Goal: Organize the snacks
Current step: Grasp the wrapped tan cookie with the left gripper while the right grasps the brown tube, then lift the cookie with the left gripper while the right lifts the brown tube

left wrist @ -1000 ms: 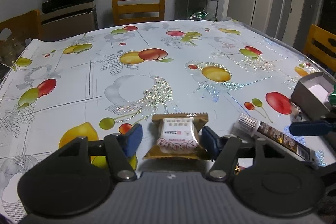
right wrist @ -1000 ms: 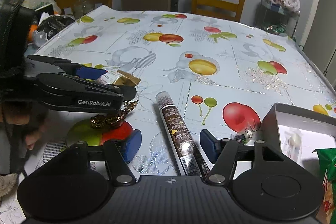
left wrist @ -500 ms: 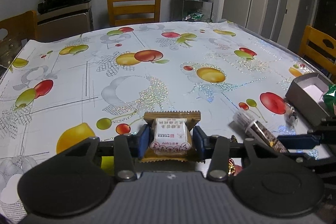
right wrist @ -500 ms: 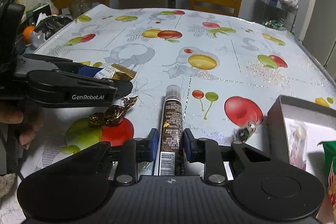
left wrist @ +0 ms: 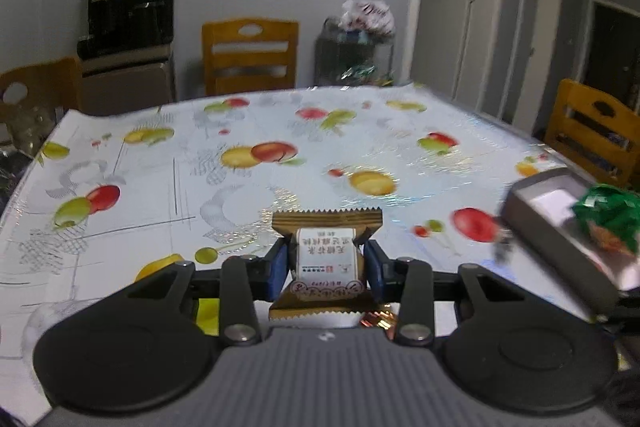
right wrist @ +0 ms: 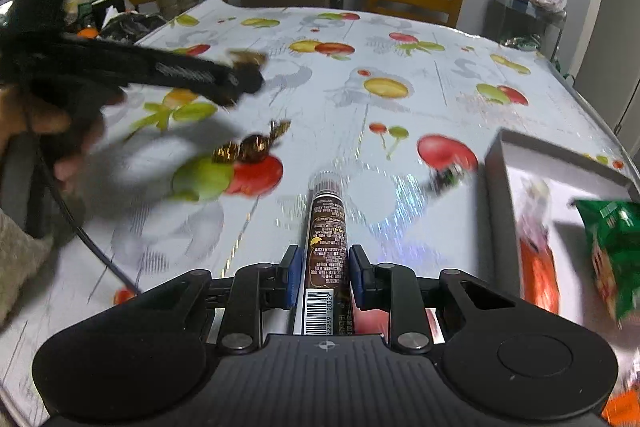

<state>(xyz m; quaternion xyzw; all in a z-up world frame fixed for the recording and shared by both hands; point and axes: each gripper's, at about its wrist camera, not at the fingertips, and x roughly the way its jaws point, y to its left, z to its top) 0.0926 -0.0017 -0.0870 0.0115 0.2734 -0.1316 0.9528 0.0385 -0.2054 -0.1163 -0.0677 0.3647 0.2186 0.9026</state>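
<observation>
My left gripper [left wrist: 326, 269] points forward and slightly down across the table [left wrist: 168, 195]. Its jaws have just been closing and now clamp a gold-edged snack packet [left wrist: 326, 259] by its two sides, its white label up. The packet looks raised off the cloth, though motion blur makes that hard to confirm. Seen from the right wrist view, the same tool appears as a dark blurred bar at far left [right wrist: 240, 79], with a hand [right wrist: 48, 119] wrapped round its grip.

My right gripper [right wrist: 324, 275] tips more steeply toward the tabletop. Its jaws were closing a moment ago and now pinch a long brown snack stick [right wrist: 328, 239] near its barcoded end, the rest of the stick reaching away from me toward the middle of the table.

To the right stands a grey box [right wrist: 496, 187], open at the top, holding a green packet [right wrist: 612, 251] and an orange-red wrapper [right wrist: 538, 267]; the left view shows the same box at its right edge [left wrist: 536, 223]. A gold foil candy [right wrist: 250, 147] lies loose on the cloth left of the stick, between the two tools. A small dark wrapped sweet [right wrist: 446, 179] sits between the stick and the box wall, close beside the box. Wooden chairs [left wrist: 250, 55] stand at the far side.
</observation>
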